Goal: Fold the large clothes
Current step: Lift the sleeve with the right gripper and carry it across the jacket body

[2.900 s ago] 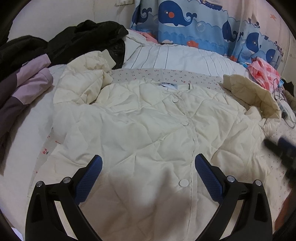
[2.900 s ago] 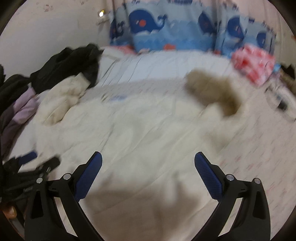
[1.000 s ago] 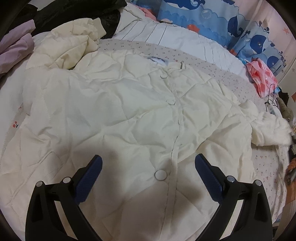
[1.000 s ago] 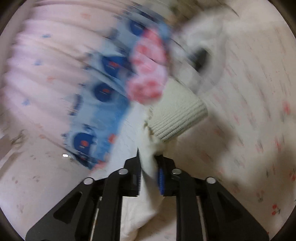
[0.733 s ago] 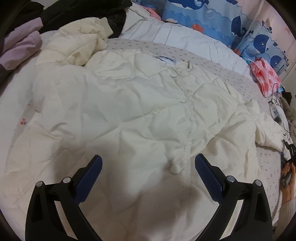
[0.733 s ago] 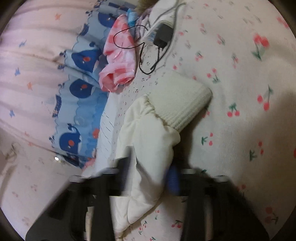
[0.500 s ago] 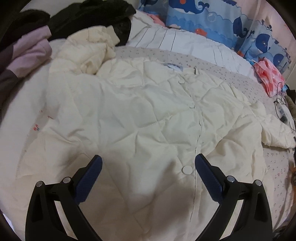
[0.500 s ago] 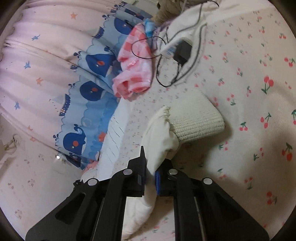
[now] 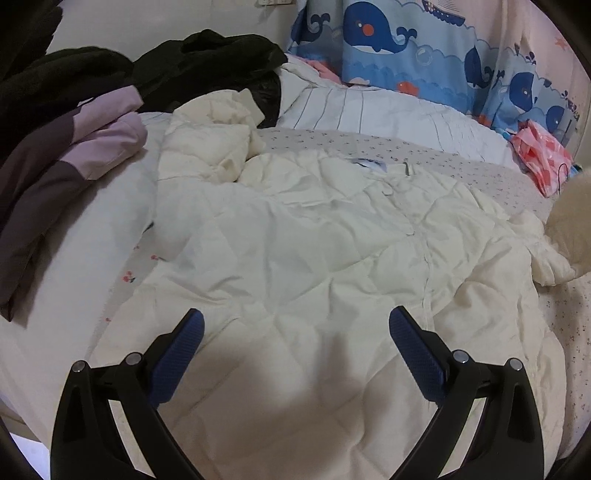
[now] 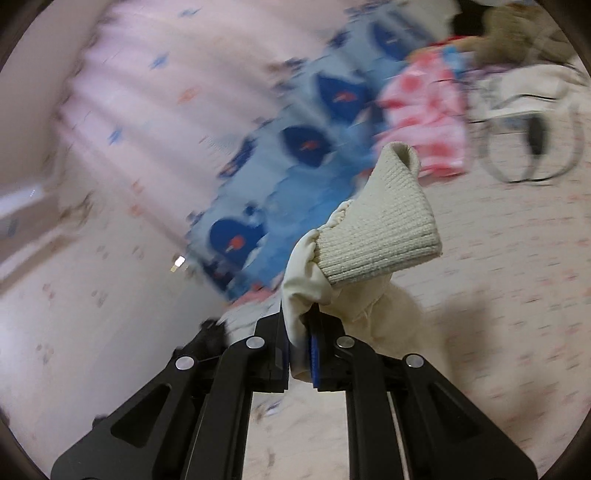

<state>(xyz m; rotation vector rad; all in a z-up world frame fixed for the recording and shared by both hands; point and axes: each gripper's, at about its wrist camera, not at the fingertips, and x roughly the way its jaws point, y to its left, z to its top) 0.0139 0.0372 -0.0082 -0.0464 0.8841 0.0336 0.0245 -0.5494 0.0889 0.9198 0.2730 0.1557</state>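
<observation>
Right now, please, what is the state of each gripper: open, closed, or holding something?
Left gripper: open, holding nothing, above the cream jacket.
Right gripper: closed on the jacket's sleeve, just below the ribbed cuff.

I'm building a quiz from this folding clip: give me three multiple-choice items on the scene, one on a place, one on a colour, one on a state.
1. Where does the black clothing lie relative to the cream jacket in the left wrist view?
A. Upper left, beyond it
B. On its front
C. Under the tool

2. What colour are the whales on the curtain?
A. Green
B. Blue
C. Yellow

3. What is the right tool doing?
A. Standing open and empty
B. Clamped on the sleeve
C. Holding a cable

Answers: 1 A, the black clothing sits past the cream jacket. 2 B, the whales are blue. 3 B, the right tool pinches the sleeve just behind the ribbed cuff.
</observation>
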